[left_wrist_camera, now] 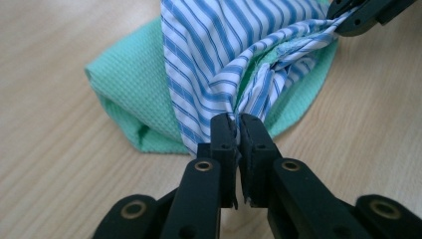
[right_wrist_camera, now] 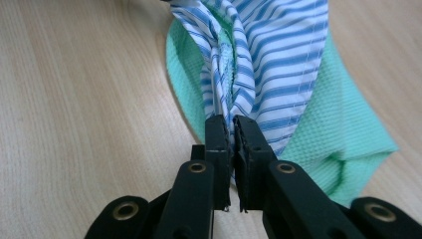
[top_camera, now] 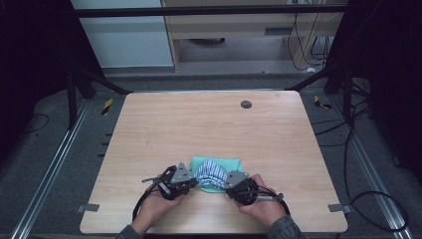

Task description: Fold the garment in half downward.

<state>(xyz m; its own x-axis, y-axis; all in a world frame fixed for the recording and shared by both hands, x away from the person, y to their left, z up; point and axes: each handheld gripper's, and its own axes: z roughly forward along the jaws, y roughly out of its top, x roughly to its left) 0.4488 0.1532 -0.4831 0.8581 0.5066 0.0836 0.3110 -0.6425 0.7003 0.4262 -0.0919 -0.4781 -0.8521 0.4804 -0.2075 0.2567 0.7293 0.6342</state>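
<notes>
With the left tongs (left_wrist_camera: 238, 130) and right tongs (right_wrist_camera: 231, 130) each clamped on the striped cloth (left_wrist_camera: 214, 55), lift both together, keeping the span between them taut.

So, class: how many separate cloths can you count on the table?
2. A striped cloth lies on top, pinched at its ends by the left gripper and right gripper. A green cloth lies underneath it. More could be hidden beneath.

No legible text, labels or numbers in any view.
Striped cloth (left_wrist_camera: 209, 55), green cloth (left_wrist_camera: 124, 94), wooden table (top_camera: 199, 124) and black jaws bear no readable marks; the floor's yellow-and-black tape pieces (top_camera: 107, 105) carry stripes, not letters.
</notes>
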